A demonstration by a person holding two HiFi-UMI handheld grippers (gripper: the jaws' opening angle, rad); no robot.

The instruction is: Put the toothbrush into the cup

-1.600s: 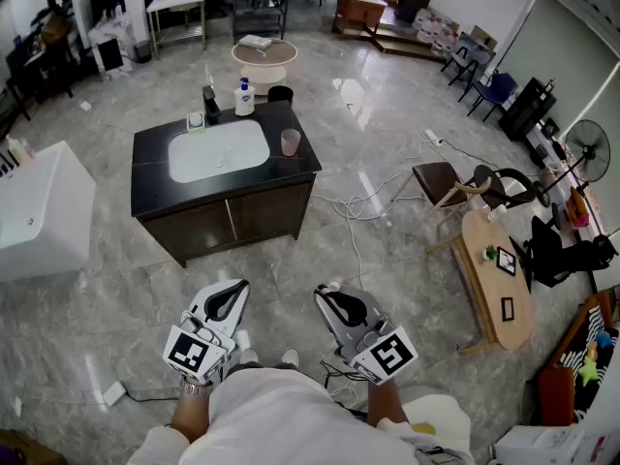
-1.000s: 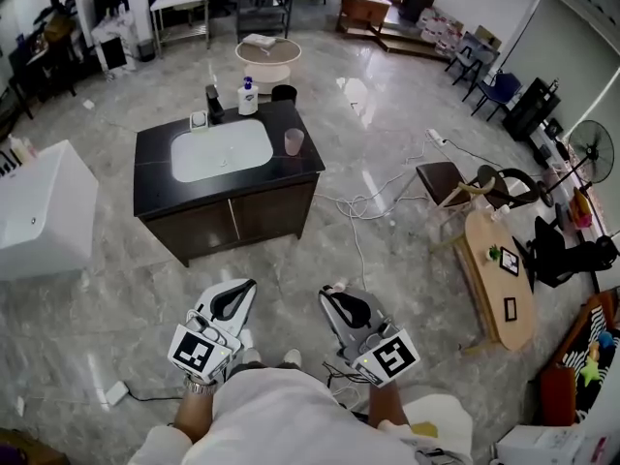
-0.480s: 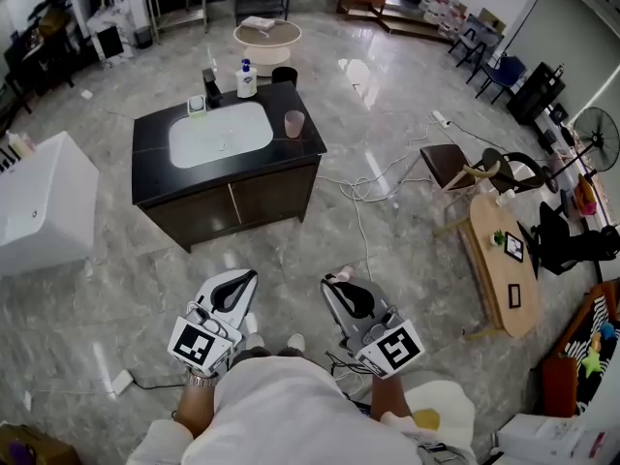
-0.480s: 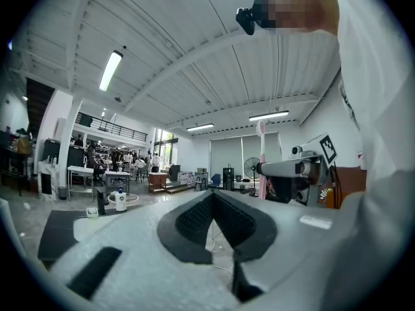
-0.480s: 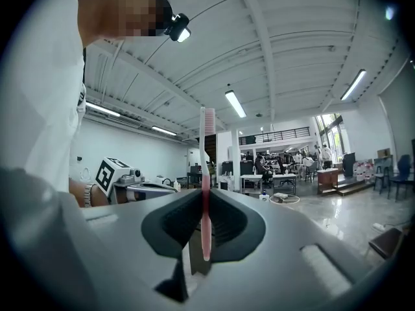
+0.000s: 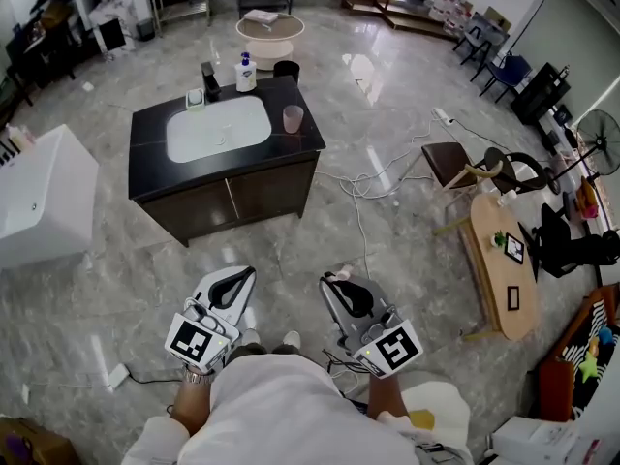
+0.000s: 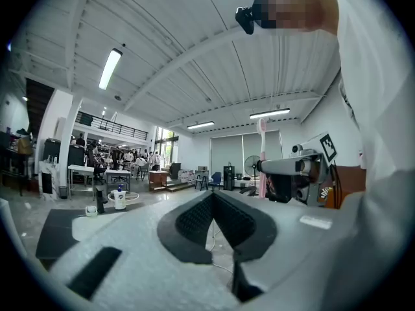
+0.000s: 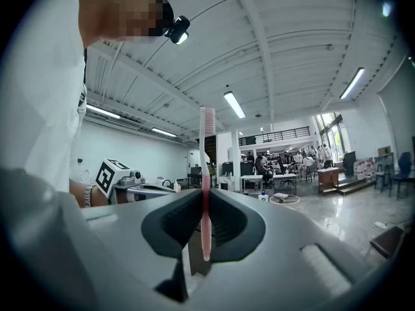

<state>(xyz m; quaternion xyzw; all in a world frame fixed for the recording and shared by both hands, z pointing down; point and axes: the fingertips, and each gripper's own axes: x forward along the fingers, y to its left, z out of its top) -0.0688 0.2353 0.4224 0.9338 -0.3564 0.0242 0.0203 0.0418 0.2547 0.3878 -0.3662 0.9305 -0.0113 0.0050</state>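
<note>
Right gripper view: right gripper (image 8: 206, 199) is clamped on a pink toothbrush (image 8: 207, 161), pads pressed to its handle. Brush stands upright across the jaws, paler end up, handle tip poking out below the pads. Left gripper view: left gripper (image 7: 213, 203) has its pads closed tip to tip w/ nothing btw them. That view also catches the toothbrush from the side, sticking up out of the right gripper.

Head view barely shows the brush, just a small pale bit at the right gripper's nose. But it's the only view w/ the pink cup (image 6: 292, 118): upright on the black vanity top (image 6: 155, 177), just right of the white basin (image 6: 218, 129), well apart from both grippers. Soap bottle (image 6: 246, 72) & dark tap (image 6: 209, 80) stand at the far edge behind the basin. Left gripper view gets the vanity top, basin & bottle low at its left. Right gripper view has a round table (image 8: 285, 199) & the hall beyond. Both grippers sit side by side low in head view, close to the person's white shirt (image 6: 281, 415), over grey marble floor (image 6: 116, 269).

Vs 1.6 s ago: vanity & cup lie a bit higher in head view; grippers in much the same spot & pose, toothbrush not in the cup yet
</note>
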